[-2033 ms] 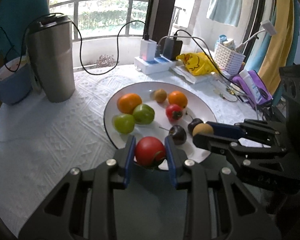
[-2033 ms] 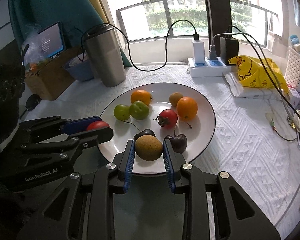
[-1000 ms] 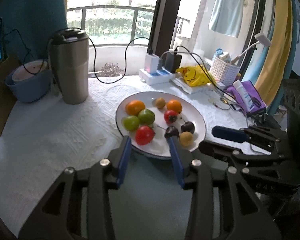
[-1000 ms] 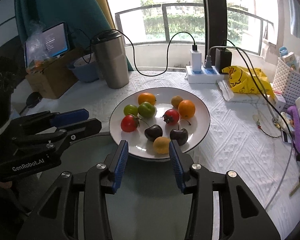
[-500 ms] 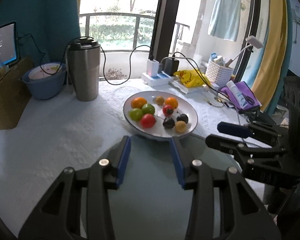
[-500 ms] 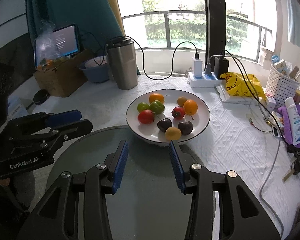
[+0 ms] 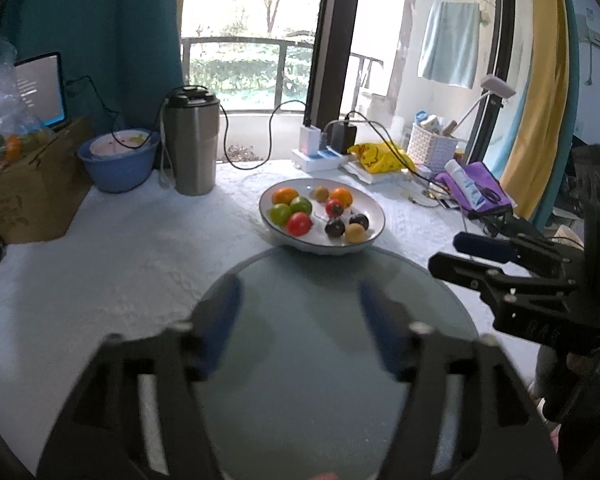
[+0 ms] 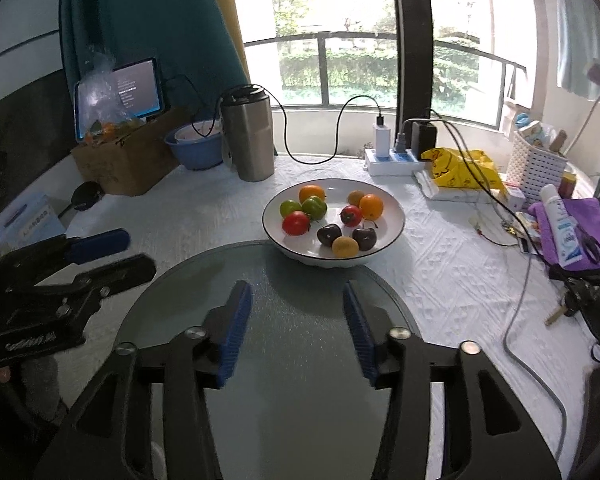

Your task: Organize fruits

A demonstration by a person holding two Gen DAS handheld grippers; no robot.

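both grippers, left gripper (image 7: 300, 320) and right gripper (image 8: 296, 320), hang empty with jaws apart below the white round fruit-filled plate (image 8: 392, 232) at centre frame, so sorting looks done

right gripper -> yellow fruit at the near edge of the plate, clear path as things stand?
Probably yes. The right gripper is open and empty, hanging over the glass disc, pointed at the plate. The yellow fruit sits nearest it, nothing between; two dark plums flank it closely, so entry may be tight.
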